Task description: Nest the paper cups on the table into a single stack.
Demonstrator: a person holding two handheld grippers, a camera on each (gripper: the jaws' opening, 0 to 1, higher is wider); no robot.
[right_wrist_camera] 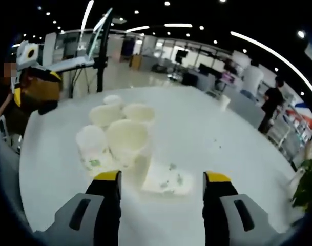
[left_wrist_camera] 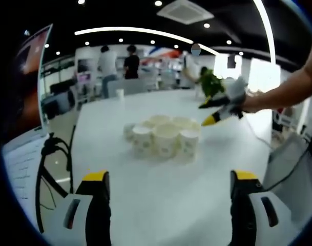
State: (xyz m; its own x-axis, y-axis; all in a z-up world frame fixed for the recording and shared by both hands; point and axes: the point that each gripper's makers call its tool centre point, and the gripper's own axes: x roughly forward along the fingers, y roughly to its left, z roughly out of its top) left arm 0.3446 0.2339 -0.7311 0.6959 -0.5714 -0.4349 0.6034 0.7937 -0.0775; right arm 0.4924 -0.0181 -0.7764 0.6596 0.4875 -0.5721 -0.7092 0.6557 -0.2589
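Now: both tools open, cups clustered ahead on the tabletop

Ahead of the left tool (left_wrist_camera: pixel 168 187), a cluster of cream-white paper cups with faint green print (left_wrist_camera: pixel 166 136) stands on the broad white tabletop (left_wrist_camera: pixel 161 205), beyond the tips and roughly centred between them. Its two black jaws with yellow tips stand wide apart with nothing between them.

Farther off and to the right in the left gripper view, the right tool (left_wrist_camera: pixel 213 119) hangs above the tabletop just beyond the cups, held by a person's hand (left_wrist_camera: pixel 248 104) on a bare forearm; its yellow tip points toward the cluster.

The right tool (right_wrist_camera: pixel 161 179) in its own view is likewise spread wide and grips nothing. Just in front of its tips, one paper cup lying on its side (right_wrist_camera: pixel 163 179) rests on the tabletop, between the jaws but apart from both. Beyond it and toward the left jaw stand the upright cups (right_wrist_camera: pixel 117 130), packed close, open mouths up. At the far left of this view the left tool (right_wrist_camera: pixel 35 87) shows as a blurred yellow-and-black shape.
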